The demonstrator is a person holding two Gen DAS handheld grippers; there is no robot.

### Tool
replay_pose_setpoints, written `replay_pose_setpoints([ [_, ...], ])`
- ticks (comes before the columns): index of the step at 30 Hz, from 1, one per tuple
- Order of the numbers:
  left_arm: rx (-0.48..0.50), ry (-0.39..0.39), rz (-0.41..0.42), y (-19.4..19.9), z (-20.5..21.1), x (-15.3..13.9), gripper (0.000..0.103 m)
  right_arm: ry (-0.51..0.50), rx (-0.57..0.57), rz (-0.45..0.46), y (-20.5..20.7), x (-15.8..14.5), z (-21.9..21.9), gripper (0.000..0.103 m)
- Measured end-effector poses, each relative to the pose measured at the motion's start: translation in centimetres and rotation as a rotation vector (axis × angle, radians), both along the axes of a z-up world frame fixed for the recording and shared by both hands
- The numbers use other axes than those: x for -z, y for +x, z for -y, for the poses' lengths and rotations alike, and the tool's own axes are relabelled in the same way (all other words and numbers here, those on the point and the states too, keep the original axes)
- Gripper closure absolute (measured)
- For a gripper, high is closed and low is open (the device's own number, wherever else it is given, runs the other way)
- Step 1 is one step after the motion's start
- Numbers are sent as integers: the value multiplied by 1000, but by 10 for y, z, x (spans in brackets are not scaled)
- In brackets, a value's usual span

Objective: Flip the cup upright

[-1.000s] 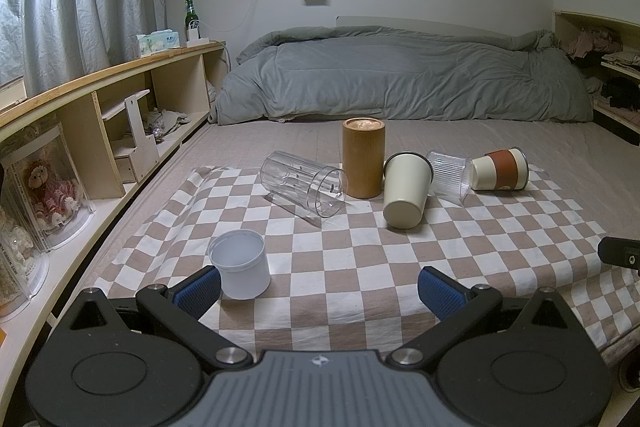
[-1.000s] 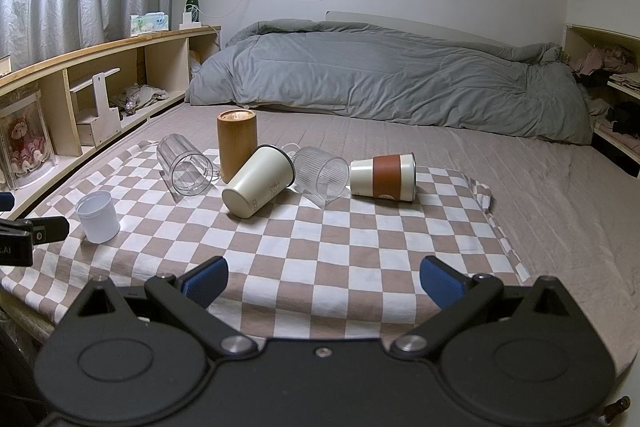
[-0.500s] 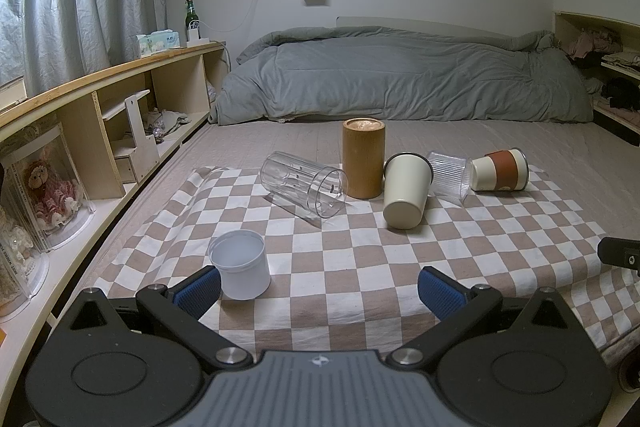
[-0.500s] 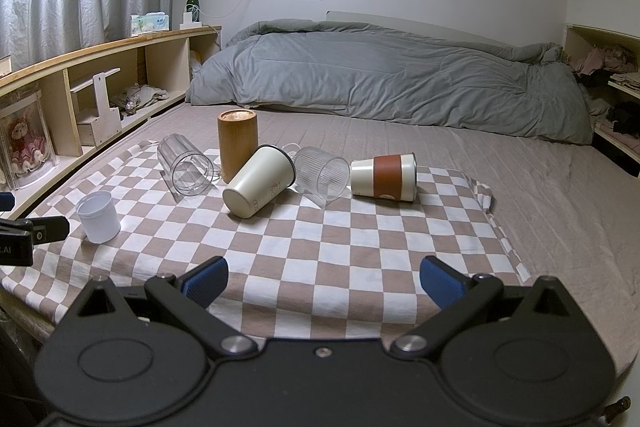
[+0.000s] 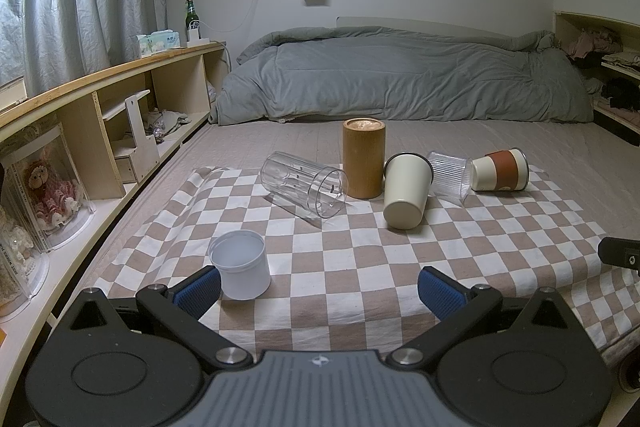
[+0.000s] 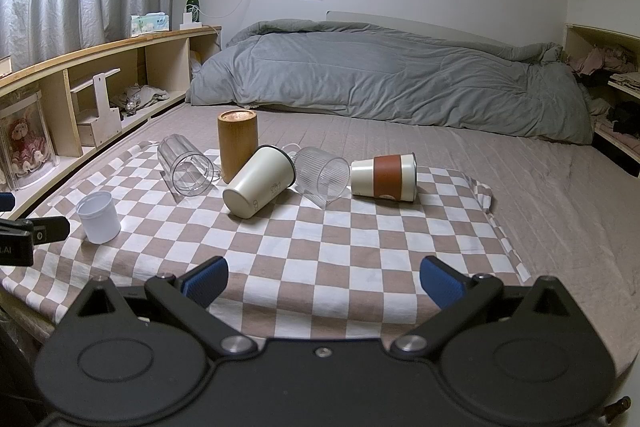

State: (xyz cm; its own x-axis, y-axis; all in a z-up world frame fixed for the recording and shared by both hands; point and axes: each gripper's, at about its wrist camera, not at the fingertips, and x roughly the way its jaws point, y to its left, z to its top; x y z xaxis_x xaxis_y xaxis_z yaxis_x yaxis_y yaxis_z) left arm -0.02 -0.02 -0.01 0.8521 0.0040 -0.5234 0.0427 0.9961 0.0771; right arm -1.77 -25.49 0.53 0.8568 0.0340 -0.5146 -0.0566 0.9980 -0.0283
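Observation:
On a checked cloth [image 5: 360,267] [image 6: 340,247] several cups lie on their sides: a clear tumbler [image 5: 304,189] [image 6: 186,169], a cream cup [image 5: 406,197] [image 6: 260,183], a ribbed clear glass [image 5: 450,173] [image 6: 322,175] and a cream cup with a brown band [image 5: 500,171] [image 6: 386,177]. A small white cup [image 5: 240,265] [image 6: 98,217] stands upright. A wooden cylinder cup [image 5: 363,159] [image 6: 237,143] stands mouth down. My left gripper [image 5: 318,293] is open and empty, its left finger beside the white cup. My right gripper [image 6: 322,281] is open and empty at the cloth's near edge.
The cloth lies on a bed with a grey duvet [image 5: 400,79] at the far end. A wooden shelf unit [image 5: 100,107] runs along the left. Shelves with clothes [image 6: 612,79] stand on the right.

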Motion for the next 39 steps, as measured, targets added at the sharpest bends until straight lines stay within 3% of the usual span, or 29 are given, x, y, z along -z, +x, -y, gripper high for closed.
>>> replay_pose_setpoints([
  [29,22,-9,6,4,5,-2,0,12,5,4,0,-3,5,0],
  [39,68,3,62,45,9,-33,0,42,-2,14,-3,-6,6,0],
])
